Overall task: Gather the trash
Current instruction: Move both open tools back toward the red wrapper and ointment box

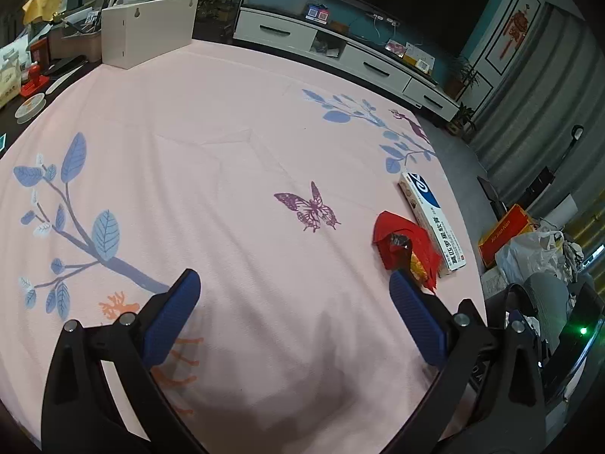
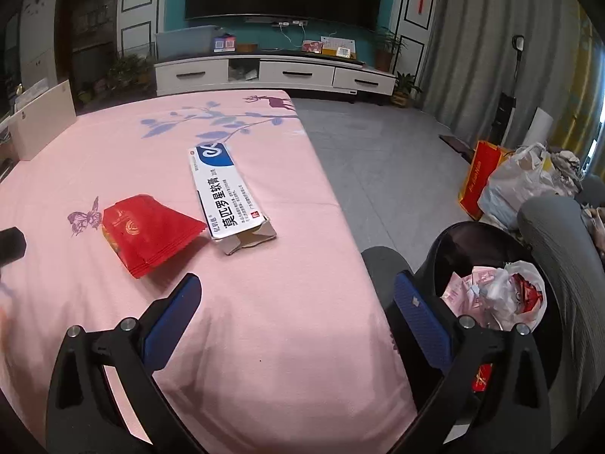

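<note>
Left wrist: left claw [image 1: 293, 312] hanging spread and empty over the pink counter [image 1: 227, 113]; red wrapper [image 1: 404, 249] lying at two o'clock, touching the ointment box [image 1: 431, 219].

Right wrist: right claw [image 2: 297, 312] gaping, pinching nothing; wrapper at ten o'clock, box at twelve, bin [image 2: 491, 265] at three. Wrapper probably light, crinkly, slippery: pinching the crimped edge. Box stiff but crushable: gripping across its narrow width.

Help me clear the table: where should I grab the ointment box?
Grip the ointment box across its narrow width near the torn-open end, coming from above with the right hand-held gripper. It lies flat, long and slim, beside the red wrapper.
</note>
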